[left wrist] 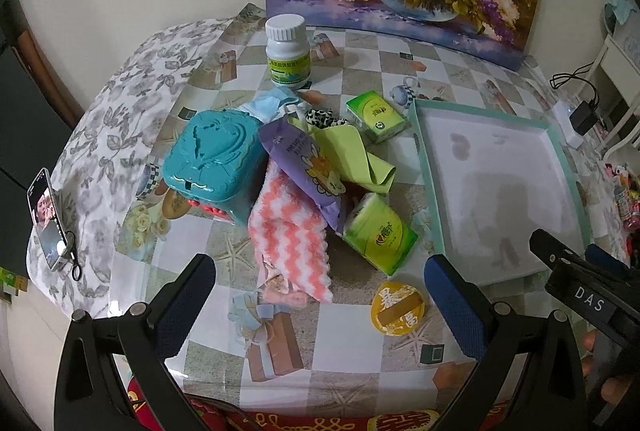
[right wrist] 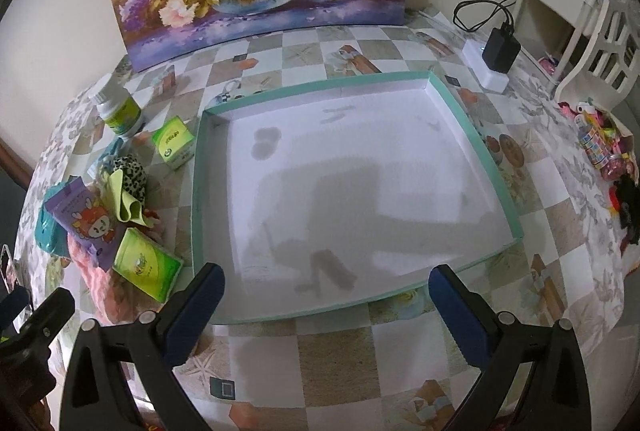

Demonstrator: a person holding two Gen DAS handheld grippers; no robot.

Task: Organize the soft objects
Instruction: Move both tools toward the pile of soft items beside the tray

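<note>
Left wrist view: the left claw (left wrist: pixel 320 295) hangs wide open, holding nothing, above a pink-and-white wavy cloth (left wrist: pixel 290 227) heaped with a purple pouch (left wrist: pixel 308 167), green cloth (left wrist: pixel 352 155) and green tissue packs (left wrist: pixel 378 235) on the checkered worktop (left wrist: pixel 352 371). Right wrist view: the right claw (right wrist: pixel 326 307), likewise open and unladen, faces the teal-rimmed tray (right wrist: pixel 496 167) just beside the heap.

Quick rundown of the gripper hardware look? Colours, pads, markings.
Both alike: the left gripper and the right gripper have black angular plastic linkage arms with silver pivot screws and fingers faced with textured blue pads. In the left wrist view, the right unit's body carries a white "DAS" label. No cables visible.
</note>
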